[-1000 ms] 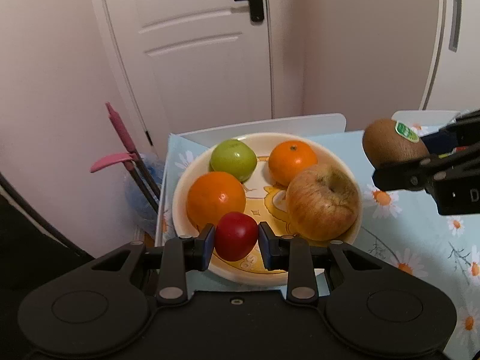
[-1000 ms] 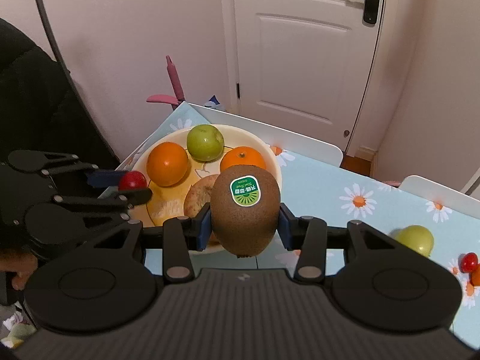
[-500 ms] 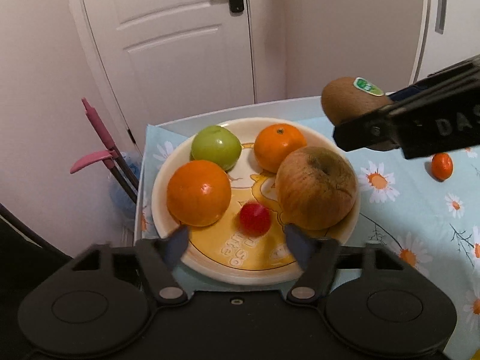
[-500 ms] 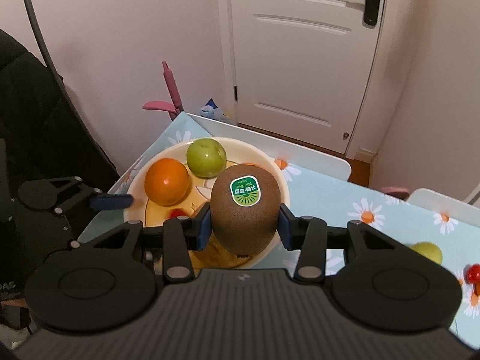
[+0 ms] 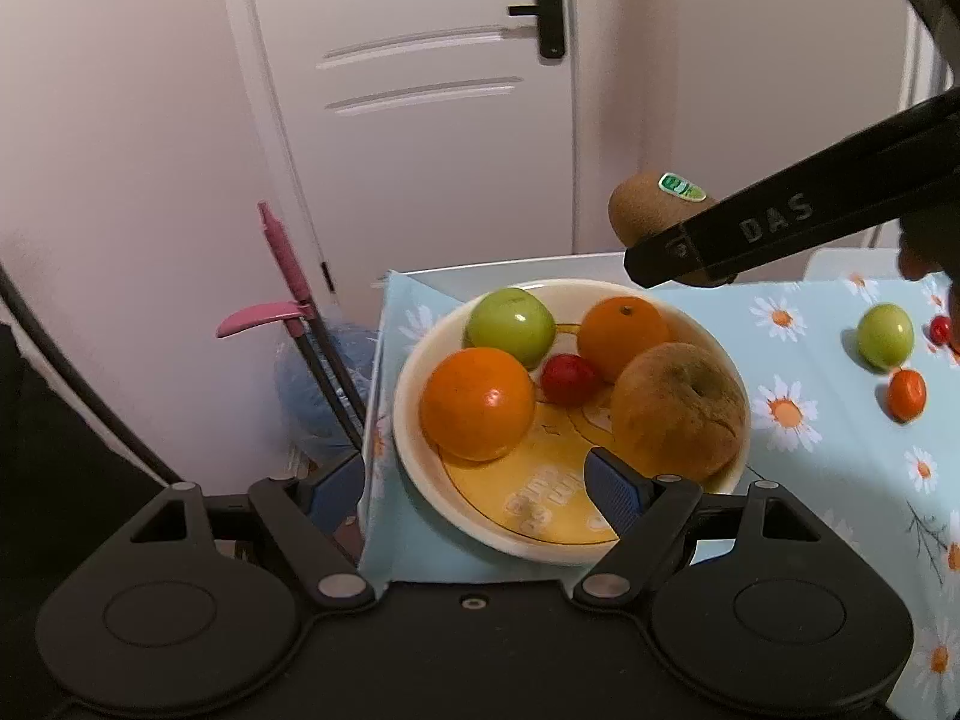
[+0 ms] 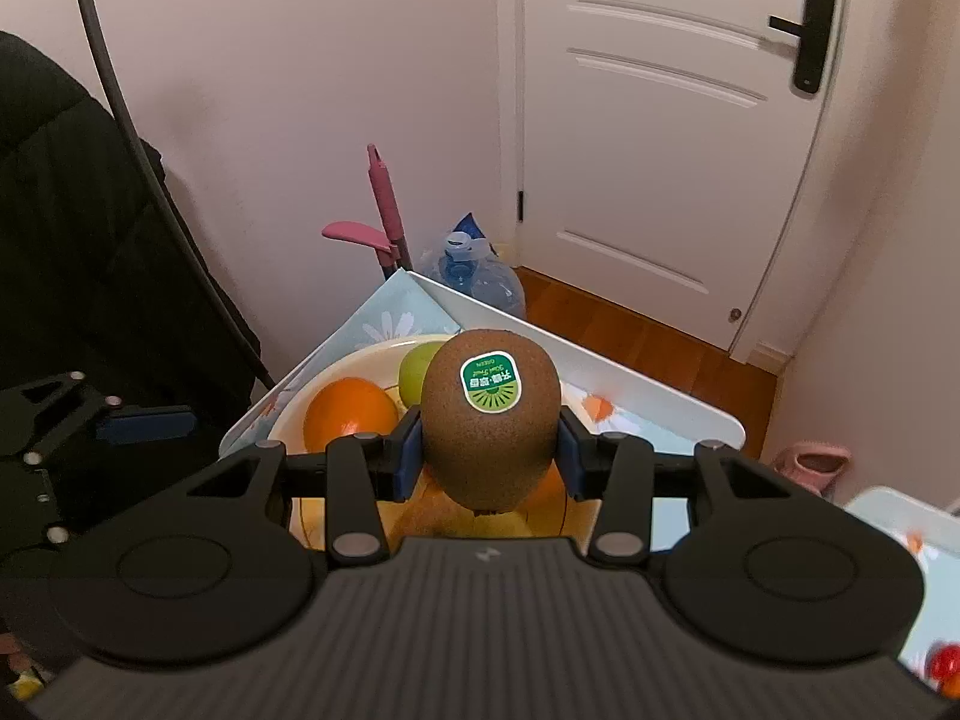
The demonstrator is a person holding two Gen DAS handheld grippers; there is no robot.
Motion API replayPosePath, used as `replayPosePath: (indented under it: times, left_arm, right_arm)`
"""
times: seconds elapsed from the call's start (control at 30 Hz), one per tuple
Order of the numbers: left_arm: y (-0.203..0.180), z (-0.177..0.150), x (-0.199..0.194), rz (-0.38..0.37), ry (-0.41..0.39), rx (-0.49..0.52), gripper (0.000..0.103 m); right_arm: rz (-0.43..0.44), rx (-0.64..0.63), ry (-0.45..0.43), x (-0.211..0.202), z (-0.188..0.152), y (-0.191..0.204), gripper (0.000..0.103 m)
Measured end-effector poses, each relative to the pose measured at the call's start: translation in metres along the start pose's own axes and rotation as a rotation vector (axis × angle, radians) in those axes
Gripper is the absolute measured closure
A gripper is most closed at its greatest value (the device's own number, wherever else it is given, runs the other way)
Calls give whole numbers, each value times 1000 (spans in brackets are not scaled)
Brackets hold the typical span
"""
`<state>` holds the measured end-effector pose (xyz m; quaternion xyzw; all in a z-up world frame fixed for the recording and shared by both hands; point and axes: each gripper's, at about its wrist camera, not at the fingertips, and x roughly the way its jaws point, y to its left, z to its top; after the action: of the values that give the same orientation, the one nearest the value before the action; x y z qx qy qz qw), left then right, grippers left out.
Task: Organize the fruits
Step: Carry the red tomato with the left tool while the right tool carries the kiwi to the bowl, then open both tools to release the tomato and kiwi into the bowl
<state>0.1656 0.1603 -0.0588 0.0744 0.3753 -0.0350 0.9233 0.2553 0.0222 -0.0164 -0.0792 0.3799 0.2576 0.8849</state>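
Kiwi (image 6: 489,420) clamped in right claw (image 6: 487,450), poised above plate (image 5: 414,420) of fruit.
Gripped across the middle, blue pads pressing both flanks, sticker facing up; likely light, slightly soft, fuzzy skin giving good purchase, best squeezed gently at the widest girth. Right claw pitched downward over the plate's far side. Left claw (image 5: 474,486) opening, nothing between its pads, angled down at the plate's near rim; small red fruit (image 5: 567,379) resting among two oranges, green fruit and brown apple (image 5: 681,411). Loose fruit scattered beyond on flowered counter (image 5: 840,480).

Left hand-held gripper (image 5: 474,489) opening, empty
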Motion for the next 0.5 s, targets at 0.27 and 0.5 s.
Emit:
replayPosePath:
  times: [0.27,0.5]
  left_arm:
    - [5,-1,0,37,6,-31,19]
    - [9,1,8,41,17,-41,19]
  right_arm:
    - [28,0,38,40,14,-7,44]
    - [31,5,85,75,21,-13,44]
